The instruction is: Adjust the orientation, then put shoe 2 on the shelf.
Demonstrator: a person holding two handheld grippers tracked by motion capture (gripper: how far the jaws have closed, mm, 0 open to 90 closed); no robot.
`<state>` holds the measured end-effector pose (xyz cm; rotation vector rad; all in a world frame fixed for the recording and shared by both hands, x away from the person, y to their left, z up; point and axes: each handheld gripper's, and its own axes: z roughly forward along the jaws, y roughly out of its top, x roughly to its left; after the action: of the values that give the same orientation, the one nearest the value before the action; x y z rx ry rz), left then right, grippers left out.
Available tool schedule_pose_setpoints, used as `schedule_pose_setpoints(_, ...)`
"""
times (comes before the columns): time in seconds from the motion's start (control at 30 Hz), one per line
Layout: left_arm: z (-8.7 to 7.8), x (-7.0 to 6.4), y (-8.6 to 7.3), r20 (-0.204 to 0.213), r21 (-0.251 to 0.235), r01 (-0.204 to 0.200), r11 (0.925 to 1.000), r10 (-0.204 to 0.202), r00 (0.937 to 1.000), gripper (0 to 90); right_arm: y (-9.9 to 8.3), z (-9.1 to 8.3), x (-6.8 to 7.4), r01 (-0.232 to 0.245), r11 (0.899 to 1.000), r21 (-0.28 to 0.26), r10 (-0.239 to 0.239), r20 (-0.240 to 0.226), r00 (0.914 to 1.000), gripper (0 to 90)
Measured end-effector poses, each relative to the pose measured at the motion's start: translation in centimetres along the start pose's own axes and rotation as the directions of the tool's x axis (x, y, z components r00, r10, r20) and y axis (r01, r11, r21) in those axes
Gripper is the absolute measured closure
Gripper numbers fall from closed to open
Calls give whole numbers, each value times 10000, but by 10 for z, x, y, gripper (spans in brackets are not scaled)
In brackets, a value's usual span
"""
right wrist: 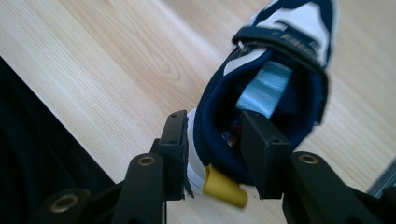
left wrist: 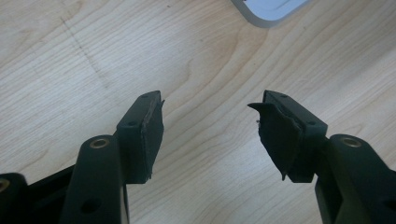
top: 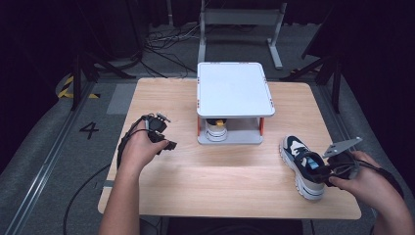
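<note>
A navy and white sneaker [top: 303,164] lies on the wooden table [top: 220,181] at the right front, toe pointing away. My right gripper [top: 327,171] holds its heel: in the right gripper view one jaw is outside the heel and the other inside the collar of the sneaker [right wrist: 261,93], beside a yellow pull tab [right wrist: 224,188]. A second sneaker [top: 216,129] sits on the lower shelf of a white two-level rack [top: 234,88]. My left gripper [top: 169,145] rests over the table's left side, jaws apart above bare wood, with nothing between the fingertips [left wrist: 148,126].
The rack stands at the table's back centre; a corner of the rack's base [left wrist: 268,11] shows in the left gripper view. Bare wood lies between the two hands. The table's near edge [right wrist: 56,116] runs close behind the held sneaker.
</note>
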<state>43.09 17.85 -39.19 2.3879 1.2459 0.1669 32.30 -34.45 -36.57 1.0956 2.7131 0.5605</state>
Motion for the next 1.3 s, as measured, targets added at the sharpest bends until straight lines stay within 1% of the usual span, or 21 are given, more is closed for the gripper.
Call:
schedule_pose_setpoints(0.03, 1, -1, 0, -18, 38, -103, 9999, 103, 9999, 408, 0, 0, 0, 0, 10000, 0, 0, 0, 10000, 643)
schedule_pose_setpoints(0.07, 2, -2, 0, 80, 56, -65, 10000, 65, 9999, 408, 2, 7, -1, 65, 9998, 174, -62, -169, 9998, 648)
schedule_pose_setpoints(0.13, 2, -2, 0, 69, 70, -139, 9999, 139, 9999, 408, 4, 24, -3, 150, 9975, 693, -114, -513, 9986, 672)
schedule_pose_setpoints(0.17, 3, -2, 0, 122, 80, -72, 9999, 71, 9999, 409, 5, 27, -4, 208, 9965, 814, -164, -551, 9983, 679)
schedule_pose_setpoints(0.2, 2, -1, 0, 82, 96, -105, 9999, 105, 9999, 409, 6, 33, -4, 222, 9941, 1060, -161, -583, 9982, 692)
schedule_pose_setpoints(0.27, 2, 0, -1, 44, 100, -78, 9999, 77, 10000, 409, 7, 40, -5, 247, 9908, 1329, -159, -674, 9976, 705)
schedule_pose_setpoints(0.33, 2, 0, -2, 100, 85, -51, 10000, 50, 9999, 409, 8, 46, -5, 131, 9874, 1576, -4, -805, 9968, 724)
schedule_pose_setpoints(0.47, 1, -1, -2, 108, 89, -102, 9999, 101, 9999, 409, 7, 44, -8, -226, 9894, 1432, 364, -951, 9948, 744)
schedule_pose_setpoints(0.63, 1, 1, -2, 80, 39, -60, 10000, 60, 10000, 410, 10, 40, -7, -401, 9908, 1290, 517, -874, 9948, 749)
schedule_pose_setpoints(0.77, -1, 2, -3, -5, -14, 5, 10000, -5, 10000, 411, 16, 31, -2, -309, 9963, 806, 356, -580, 9977, 757)
schedule_pose_setpoints(0.87, -2, 2, -5, -12, 39, 40, 10000, -40, 10000, 411, 24, 24, 6, -208, 9985, 515, 236, -551, 9982, 755)
schedule_pose_setpoints(0.9, -2, 2, -7, -38, 25, 66, 10000, -66, 10000, 410, 27, 23, 9, -94, 9988, 476, 122, -593, 9982, 754)
schedule_pose_setpoints(0.93, -2, 3, -8, -24, 55, 79, 10000, -79, 10000, 411, 35, 22, 16, 154, 9990, 412, -124, -709, 9974, 754)
schedule_pose_setpoints(0.97, -3, 3, -10, -17, 60, 122, 9999, -122, 9999, 411, 35, 22, 16, 154, 9990, 412, -124, -709, 9974, 754)
schedule_pose_setpoints(1.0, -3, 4, -12, -52, 66, 183, 9998, -183, 9998, 411, 45, 24, 23, 446, 9984, 354, -414, -858, 9954, 754)
schedule_pose_setpoints(1.03, -4, 5, -14, -97, 59, 251, 9997, -250, 9996, 412, 50, 26, 27, 579, 9978, 324, -546, -938, 9941, 753)
schedule_pose_setpoints(1.07, -8, 6, -18, -174, -21, 349, 9994, -349, 9992, 412, 54, 27, 29, 695, 9971, 320, -660, -995, 9928, 753)
schedule_pose_setpoints(1.1, -8, 6, -18, -174, -21, 349, 9994, -349, 9992, 412, 54, 27, 29, 695, 9971, 320, -660, -995, 9928, 753)
schedule_pose_setpoints(1.17, -13, 8, -24, -207, -63, 520, 9986, -521, 9984, 411, 70, 32, 38, 1162, 9928, 293, -1124, -1096, 9876, 753)
schedule_pose_setpoints(1.23, -16, 11, -30, -322, -102, 647, 9979, -649, 9974, 412, 81, 37, 44, 1396, 9899, 248, -1360, -1129, 9843, 753)
schedule_pose_setpoints(1.3, -18, 12, -34, -328, -122, 794, 9968, -798, 9963, 412, 94, 41, 50, 1608, 9869, 150, -1580, -1151, 9807, 753)
